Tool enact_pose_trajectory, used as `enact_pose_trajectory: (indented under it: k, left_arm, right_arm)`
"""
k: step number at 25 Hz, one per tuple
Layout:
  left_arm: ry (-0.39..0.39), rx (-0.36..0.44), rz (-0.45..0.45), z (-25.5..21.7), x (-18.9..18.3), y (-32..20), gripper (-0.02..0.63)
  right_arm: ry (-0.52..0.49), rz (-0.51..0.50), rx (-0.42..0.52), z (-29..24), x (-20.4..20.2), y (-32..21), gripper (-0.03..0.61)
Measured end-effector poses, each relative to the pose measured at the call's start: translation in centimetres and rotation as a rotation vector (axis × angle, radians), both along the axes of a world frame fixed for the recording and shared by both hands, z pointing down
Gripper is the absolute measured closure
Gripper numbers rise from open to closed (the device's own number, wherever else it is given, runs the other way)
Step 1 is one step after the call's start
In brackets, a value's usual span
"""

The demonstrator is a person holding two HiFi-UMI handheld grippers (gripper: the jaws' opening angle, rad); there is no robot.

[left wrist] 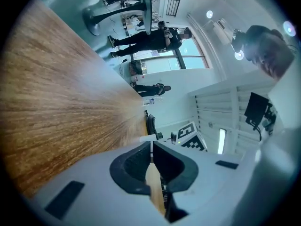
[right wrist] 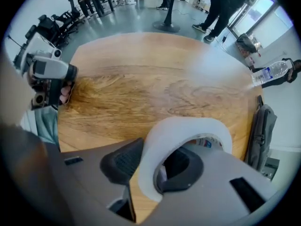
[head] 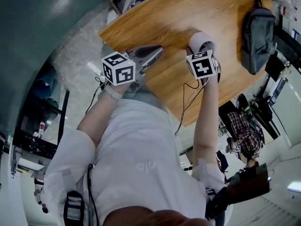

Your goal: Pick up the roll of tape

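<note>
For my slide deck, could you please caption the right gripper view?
Right gripper shut on the tape, one jaw through its core, over the wooden table, backpack at its edge.

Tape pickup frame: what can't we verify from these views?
- roll of tape, right gripper view: lower part hidden behind the right gripper; contact with the table cannot be told.
- Same roll, head view: mostly covered by the right gripper.
- Print on the roll's core: too small, partly behind a jaw.
- bottle, right gripper view: label too small and blurred.
</note>
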State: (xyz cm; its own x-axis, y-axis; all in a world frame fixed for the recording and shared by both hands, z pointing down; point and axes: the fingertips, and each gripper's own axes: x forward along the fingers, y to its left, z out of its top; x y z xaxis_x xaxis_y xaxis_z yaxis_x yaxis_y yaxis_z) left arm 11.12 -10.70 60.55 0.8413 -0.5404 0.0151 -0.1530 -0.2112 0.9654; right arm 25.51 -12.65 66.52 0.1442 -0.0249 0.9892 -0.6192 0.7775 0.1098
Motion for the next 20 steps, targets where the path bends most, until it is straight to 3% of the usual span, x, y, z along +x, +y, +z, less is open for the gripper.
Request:
enact_pose_trajectory:
  k: [7,20]
  left_arm:
    - [0.063,-0.038,0.002,0.33,0.24,-0.62,0.606]
    - [0.198,-0.030,0.018,-0.09,0.59,-1.01,0.607]
  right_arm:
    - [-0.027,0.029,-0.124,0.42,0.13,-0.16,0.454]
    - [-0.027,0.017,-0.115,0.49,0.17,-0.13,0.454]
